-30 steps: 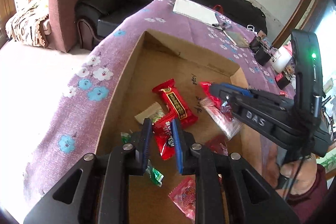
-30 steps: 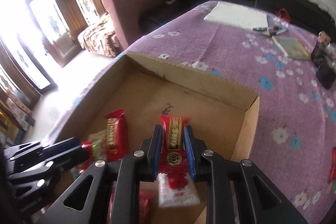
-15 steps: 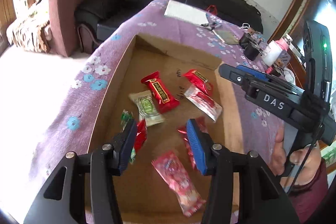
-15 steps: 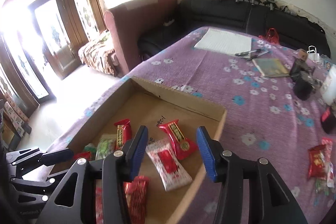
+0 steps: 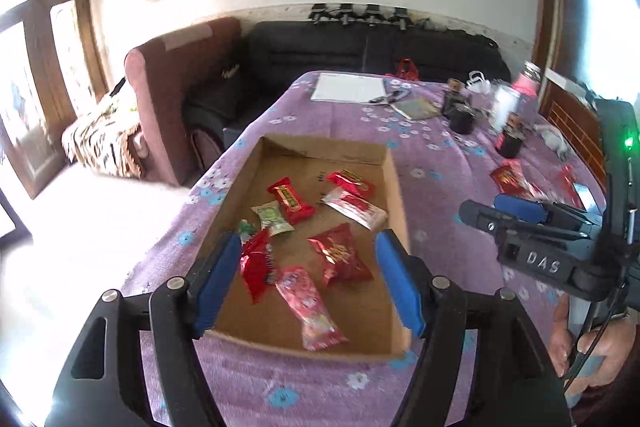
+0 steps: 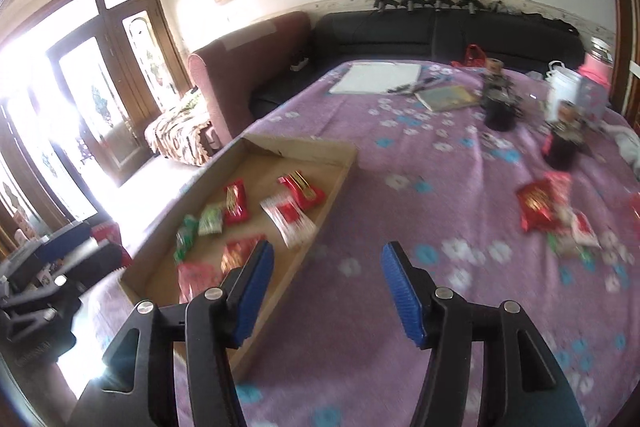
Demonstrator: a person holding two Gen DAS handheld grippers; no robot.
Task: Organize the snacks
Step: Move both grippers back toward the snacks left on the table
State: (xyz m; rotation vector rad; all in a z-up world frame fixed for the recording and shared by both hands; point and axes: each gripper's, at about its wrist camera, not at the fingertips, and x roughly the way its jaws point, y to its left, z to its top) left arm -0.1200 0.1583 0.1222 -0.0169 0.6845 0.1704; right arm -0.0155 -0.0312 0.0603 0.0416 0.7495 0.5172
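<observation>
A shallow cardboard box (image 5: pixel 394 187) sits on the purple flowered tablecloth (image 5: pixel 440 163) and holds several red, green and pink snack packets (image 5: pixel 338 255). My left gripper (image 5: pixel 308 283) is open and empty, raised above the box's near end. My right gripper (image 6: pixel 326 289) is open and empty, above the cloth just right of the box (image 6: pixel 312 147); it also shows in the left wrist view (image 5: pixel 520 211). A small pile of loose snack packets (image 6: pixel 548 207) lies on the cloth to the right, also seen in the left wrist view (image 5: pixel 510 179).
At the table's far end lie white paper (image 6: pixel 376 77), a book (image 6: pixel 448 97), dark jars (image 6: pixel 500 111) and a pink-lidded container (image 6: pixel 596 83). A maroon armchair (image 6: pixel 248 67) and black sofa (image 6: pixel 440 31) stand beyond the table. Glass doors are at the left.
Both grippers let go of red packets into the box, opened wide and pulled back and up. The right gripper swung right, off the box and over the cloth.
</observation>
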